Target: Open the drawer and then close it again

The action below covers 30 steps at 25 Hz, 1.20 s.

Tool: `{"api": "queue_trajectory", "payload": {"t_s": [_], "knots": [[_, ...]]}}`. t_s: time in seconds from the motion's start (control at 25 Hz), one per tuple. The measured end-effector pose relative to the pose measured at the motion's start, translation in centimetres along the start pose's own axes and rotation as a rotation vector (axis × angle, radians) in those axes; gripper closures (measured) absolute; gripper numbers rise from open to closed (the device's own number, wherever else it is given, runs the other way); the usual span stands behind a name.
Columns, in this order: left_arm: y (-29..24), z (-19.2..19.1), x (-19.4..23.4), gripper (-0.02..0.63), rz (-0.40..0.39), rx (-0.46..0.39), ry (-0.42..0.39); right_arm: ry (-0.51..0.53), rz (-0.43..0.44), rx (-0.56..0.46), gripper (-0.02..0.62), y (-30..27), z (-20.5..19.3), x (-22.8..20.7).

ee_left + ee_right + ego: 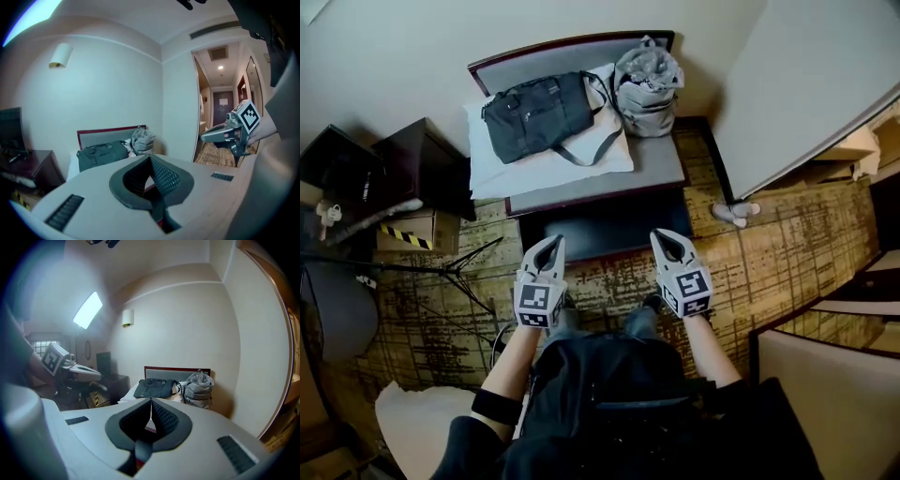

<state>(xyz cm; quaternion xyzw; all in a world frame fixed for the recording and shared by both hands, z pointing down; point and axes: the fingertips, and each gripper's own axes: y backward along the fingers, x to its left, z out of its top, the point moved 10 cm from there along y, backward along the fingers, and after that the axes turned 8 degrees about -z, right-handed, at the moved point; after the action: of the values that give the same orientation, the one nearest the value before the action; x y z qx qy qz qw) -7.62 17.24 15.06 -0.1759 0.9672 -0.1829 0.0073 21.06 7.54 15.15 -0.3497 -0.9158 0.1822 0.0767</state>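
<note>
Hallway (pixel 220 105) right of the dark-grey fabric duffel bag (pixel 101 155) shows only in your left gripper view; left hand-held gripper (pixel 150 158) and right hand-held gripper (pixel 151 402) sit pressed together, empty.

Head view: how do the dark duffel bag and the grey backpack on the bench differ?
The duffel bag is dark charcoal; the backpack is light grey. The duffel bag lies flat and long; the backpack stands upright, crumpled on top. The duffel bag rests on a white pillow; the backpack sits beside that pillow. Both are on the bench, side by side.
</note>
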Motion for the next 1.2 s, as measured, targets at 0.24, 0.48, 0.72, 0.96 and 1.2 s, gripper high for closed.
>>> {"api": "queue_trajectory", "payload": {"t_s": [0.24, 0.48, 0.72, 0.96, 1.2], "knots": [[3.3, -1.3, 1.9, 0.606, 0.076, -0.009, 0.059, 0.003, 0.011, 0.000, 0.595, 0.1, 0.4, 2.0], [3.7, -1.5, 2.5, 0.606, 0.073, -0.005, 0.063, 0.009, -0.002, 0.003, 0.595, -0.3, 0.3, 2.7], [3.5, -1.6, 3.0, 0.606, 0.068, -0.018, 0.076, 0.000, 0.000, 0.019, 0.595, -0.8, -0.1, 2.7], [2.6, -1.5, 3.1, 0.606, 0.069, -0.004, 0.061, -0.009, -0.001, 0.027, 0.595, -1.4, -0.5, 2.1], [1.5, -1.2, 2.8, 0.606, 0.075, 0.002, 0.066, -0.012, 0.021, 0.052, 0.595, -2.1, -1.2, 1.6]]}}
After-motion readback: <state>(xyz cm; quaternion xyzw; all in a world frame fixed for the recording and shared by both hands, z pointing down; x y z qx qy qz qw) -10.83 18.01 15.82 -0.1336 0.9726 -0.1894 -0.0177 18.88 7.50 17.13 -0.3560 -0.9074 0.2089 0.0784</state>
